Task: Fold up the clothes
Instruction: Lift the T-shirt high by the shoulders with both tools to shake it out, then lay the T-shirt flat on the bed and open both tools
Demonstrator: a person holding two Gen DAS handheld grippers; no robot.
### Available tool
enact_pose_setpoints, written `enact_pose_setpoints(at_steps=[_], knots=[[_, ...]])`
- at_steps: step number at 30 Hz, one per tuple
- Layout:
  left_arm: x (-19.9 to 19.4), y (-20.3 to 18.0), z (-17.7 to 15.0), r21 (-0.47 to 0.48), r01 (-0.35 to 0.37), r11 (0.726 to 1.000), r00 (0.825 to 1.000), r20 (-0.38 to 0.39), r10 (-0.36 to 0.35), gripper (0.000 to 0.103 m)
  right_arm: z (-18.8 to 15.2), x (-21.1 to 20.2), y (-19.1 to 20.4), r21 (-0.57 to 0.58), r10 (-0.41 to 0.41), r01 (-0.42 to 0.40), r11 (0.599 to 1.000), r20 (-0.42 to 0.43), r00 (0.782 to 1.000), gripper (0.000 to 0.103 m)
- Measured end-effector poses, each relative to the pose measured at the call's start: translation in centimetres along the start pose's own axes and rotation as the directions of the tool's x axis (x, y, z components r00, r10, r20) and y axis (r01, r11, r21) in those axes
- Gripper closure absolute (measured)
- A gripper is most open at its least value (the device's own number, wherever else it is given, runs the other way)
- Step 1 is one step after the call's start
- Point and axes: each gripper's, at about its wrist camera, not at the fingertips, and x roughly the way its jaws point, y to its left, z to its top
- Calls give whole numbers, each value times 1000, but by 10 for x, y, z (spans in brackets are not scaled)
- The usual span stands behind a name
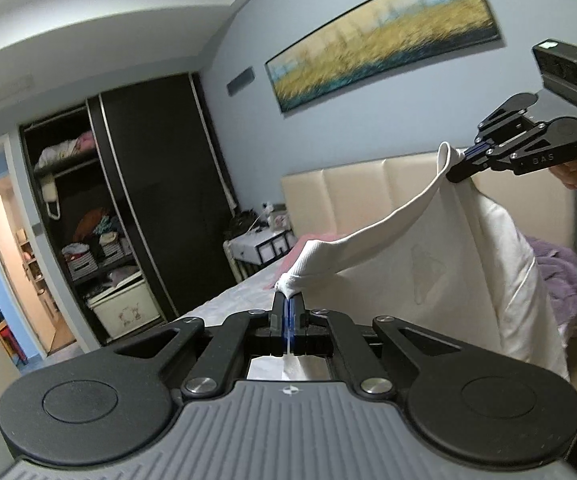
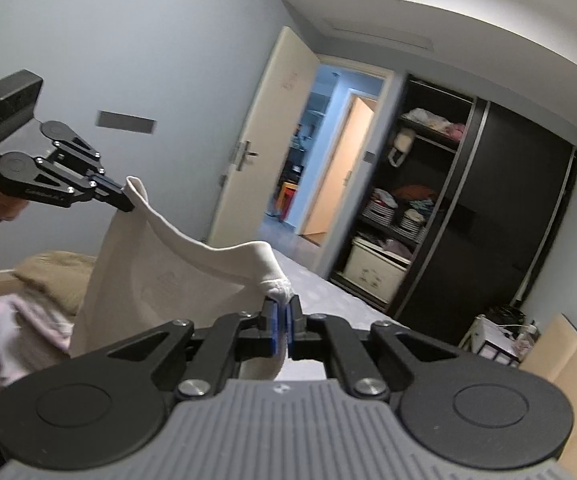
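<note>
Your left gripper (image 1: pixel 288 300) is pinching one bunched corner of the white garment (image 1: pixel 428 264), its jaws closed on a small knot of cloth right at the tips, and your right gripper (image 2: pixel 282 312) is biting the other corner the same way. Between the two, the top edge is sagging in a loose band, and the rest of the cloth is hanging below and beyond the tips, over the bed (image 1: pixel 232 300). Both bites are looking shallow, so a sharp pull apart is likely to drag a corner out and drop that side. One side panel is doubling back on itself under the right gripper, so laying it down as it hangs is risking a trapped crease. The clothes pile (image 2: pixel 28 312) is lying low beside the hanging cloth and may snag the hem.
</note>
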Motion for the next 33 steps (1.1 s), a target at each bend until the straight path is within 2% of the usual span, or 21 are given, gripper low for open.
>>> enact_pose_setpoints(at_steps=[6, 10, 12, 15, 17, 19, 21, 25, 27, 29, 31, 33], knots=[[84, 41, 14, -49, -84, 995, 996, -2, 84, 103, 5, 79, -54, -14, -85, 87, 996, 80, 993, 98], [116, 67, 36, -17, -166, 986, 985, 31, 167, 103, 18, 114, -79, -47, -156, 165, 985, 159, 975, 98], [118, 76, 48, -21, -208, 978, 975, 73, 209, 103, 25, 115, -84, -55, -176, 193, 980, 223, 959, 98], [105, 77, 57, -17, -250, 968, 950, 187, 249, 103, 29, 109, -89, -53, -186, 213, 976, 314, 931, 98], [93, 73, 50, 6, -256, 967, 939, 239, 247, 103, 21, 101, -89, -57, -171, 202, 978, 339, 925, 98], [85, 60, 30, 45, -246, 968, 938, 262, 226, 103, 3, 92, -83, -79, -148, 184, 980, 333, 931, 98], [77, 47, 10, 85, -236, 968, 937, 284, 203, 103, -31, 87, -70, -92, -108, 141, 986, 298, 948, 98], [67, 6, -64, 144, -146, 979, 962, 250, 106, 103, -112, 81, -37, -99, -12, 34, 994, 209, 978, 98], [67, -16, -112, 170, -66, 983, 981, 192, 33, 103, -155, 80, -19, -98, 41, -25, 995, 157, 987, 98], [68, -40, -165, 188, 28, 982, 990, 128, -52, 103, -210, 89, 6, -86, 115, -109, 990, 76, 990, 98], [68, -62, -214, 190, 105, 976, 992, 55, -117, 103, -265, 96, 36, -73, 192, -192, 979, -8, 981, 98], [70, -80, -265, 159, 201, 967, 980, -34, -198, 103, -312, 102, 63, -46, 257, -261, 964, -82, 963, 98]])
